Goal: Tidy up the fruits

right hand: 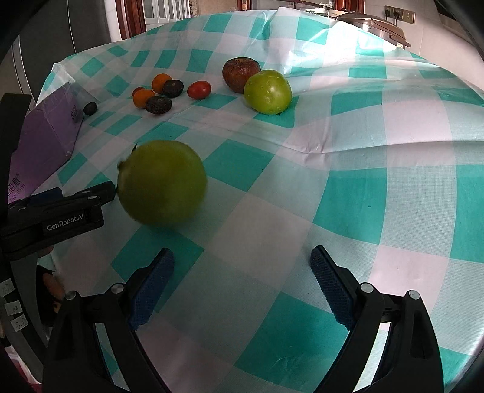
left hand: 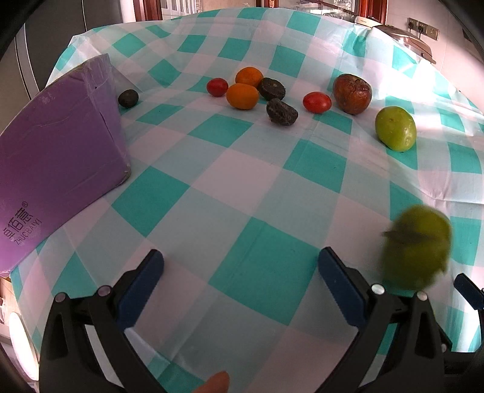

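A blurred green fruit [right hand: 161, 184] lies on the checked cloth between the two grippers, free of both; it also shows in the left wrist view [left hand: 417, 246]. My left gripper [left hand: 240, 269] is open and empty, left of that fruit. My right gripper [right hand: 242, 266] is open and empty, just behind it. Farther off lie a second green fruit [right hand: 267, 91], a brown wrinkled fruit [right hand: 240, 73], two red tomatoes [left hand: 316, 102] [left hand: 217, 87], two orange fruits [left hand: 242, 95] [left hand: 248, 76] and three dark fruits [left hand: 281, 111] [left hand: 271, 88] [left hand: 128, 98].
A purple box [left hand: 57, 157] stands at the left of the table, also in the right wrist view [right hand: 45, 136]. The left gripper's body [right hand: 57, 217] shows at the left of the right wrist view. A metal pot [right hand: 375, 24] sits beyond the table's far right edge.
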### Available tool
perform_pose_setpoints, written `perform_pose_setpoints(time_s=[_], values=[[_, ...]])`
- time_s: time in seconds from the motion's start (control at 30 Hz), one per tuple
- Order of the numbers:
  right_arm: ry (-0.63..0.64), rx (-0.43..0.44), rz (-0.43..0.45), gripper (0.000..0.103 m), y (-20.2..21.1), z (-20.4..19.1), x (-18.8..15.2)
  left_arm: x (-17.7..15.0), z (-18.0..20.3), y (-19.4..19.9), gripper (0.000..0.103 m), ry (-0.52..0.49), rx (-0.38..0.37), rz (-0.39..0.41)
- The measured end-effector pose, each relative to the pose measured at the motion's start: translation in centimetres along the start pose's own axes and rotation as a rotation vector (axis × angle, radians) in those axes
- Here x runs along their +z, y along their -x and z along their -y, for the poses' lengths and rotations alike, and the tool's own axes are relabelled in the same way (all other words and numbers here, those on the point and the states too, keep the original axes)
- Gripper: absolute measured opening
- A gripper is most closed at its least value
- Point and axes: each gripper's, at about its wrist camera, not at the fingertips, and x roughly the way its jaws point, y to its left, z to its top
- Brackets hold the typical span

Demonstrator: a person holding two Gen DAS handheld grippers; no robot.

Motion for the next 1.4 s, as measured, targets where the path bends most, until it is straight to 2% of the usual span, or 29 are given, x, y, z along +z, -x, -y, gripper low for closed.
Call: perform_pose_setpoints(time_s=[1.4], values=[[-0.001, -0.002, 0.001, 0.089, -0.36, -0.10, 0.12, -0.05, 0.06, 0.02, 0.102, 0.000, 0.001, 0.000]])
